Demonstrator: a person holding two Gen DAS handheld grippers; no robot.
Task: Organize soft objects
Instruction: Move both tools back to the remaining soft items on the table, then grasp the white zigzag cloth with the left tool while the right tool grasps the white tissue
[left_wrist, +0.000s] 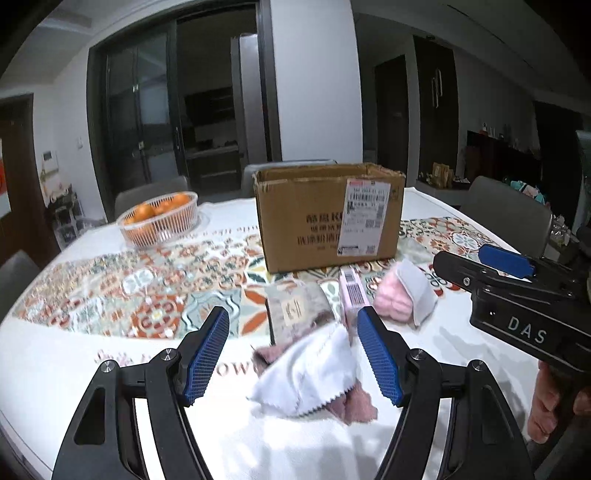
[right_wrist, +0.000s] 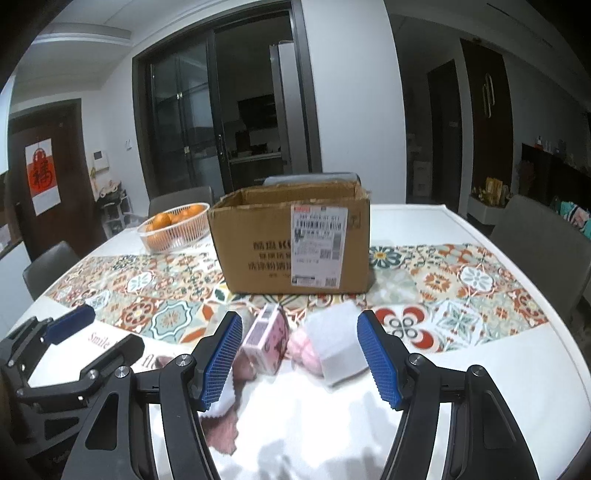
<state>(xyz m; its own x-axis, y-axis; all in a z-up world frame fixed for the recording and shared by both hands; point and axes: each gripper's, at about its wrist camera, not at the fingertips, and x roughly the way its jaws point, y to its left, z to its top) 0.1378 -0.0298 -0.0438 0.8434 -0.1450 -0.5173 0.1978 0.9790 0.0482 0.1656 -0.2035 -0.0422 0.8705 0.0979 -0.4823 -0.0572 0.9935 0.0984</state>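
Cloths: a white cloth (left_wrist: 310, 373) over a mauve towel (left_wrist: 356, 404) lies near the worktop's (left_wrist: 55, 354) front edge, between the spread left tool (left_wrist: 291, 354); right tool (right_wrist: 299, 360) also spread, empty.

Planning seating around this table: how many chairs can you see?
4, and more may be hidden. One grey chair behind the fruit basket, one chair behind the cardboard box, one chair at the table's right side, one chair at its left.

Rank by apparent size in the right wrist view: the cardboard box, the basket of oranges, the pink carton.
1. Brown cardboard box: clearly largest.
2. White wire basket of oranges.
3. Small pink printed carton: smallest, though it lies nearer the camera, so its true size is smaller still.
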